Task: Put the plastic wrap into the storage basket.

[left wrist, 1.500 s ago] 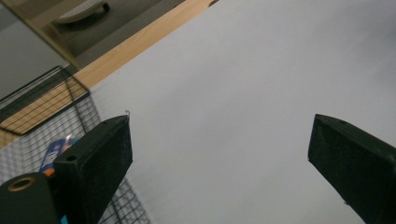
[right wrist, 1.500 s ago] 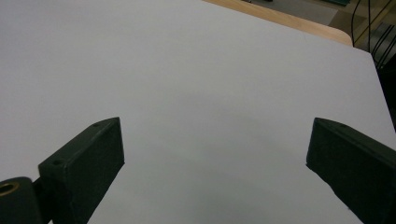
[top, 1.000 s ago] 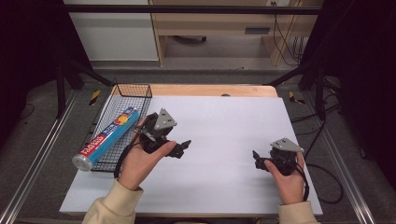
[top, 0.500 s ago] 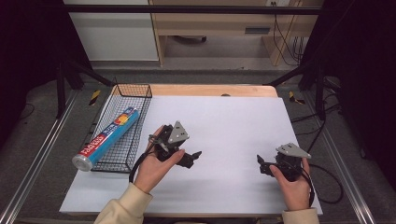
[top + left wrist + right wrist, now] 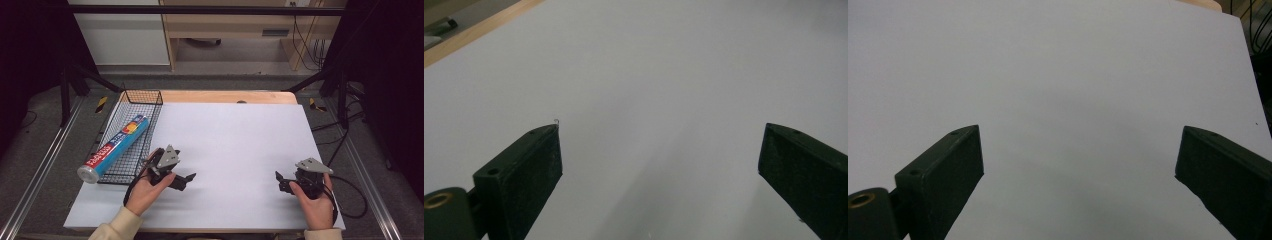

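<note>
A blue and red roll of wrap [image 5: 114, 147] lies slantwise in a black wire basket [image 5: 150, 96] at the table's left side, its silver end sticking out over the basket's near rim. My left gripper [image 5: 184, 181] sits low over the white sheet just right of the basket, held in a hand, jaws wide apart with nothing between them [image 5: 659, 155]. My right gripper [image 5: 281, 181] rests near the sheet's front right corner, also open and empty [image 5: 1078, 155], pointing left.
A white sheet [image 5: 235, 140] covers most of the wooden table [image 5: 225, 96]. Metal rails run along both sides of the table, and cables trail on the floor at the right [image 5: 350, 200].
Both hands have drawn back toward the table's near edge. The left gripper went from beside the basket toward the front and a little right; the right gripper slid slightly nearer too.
</note>
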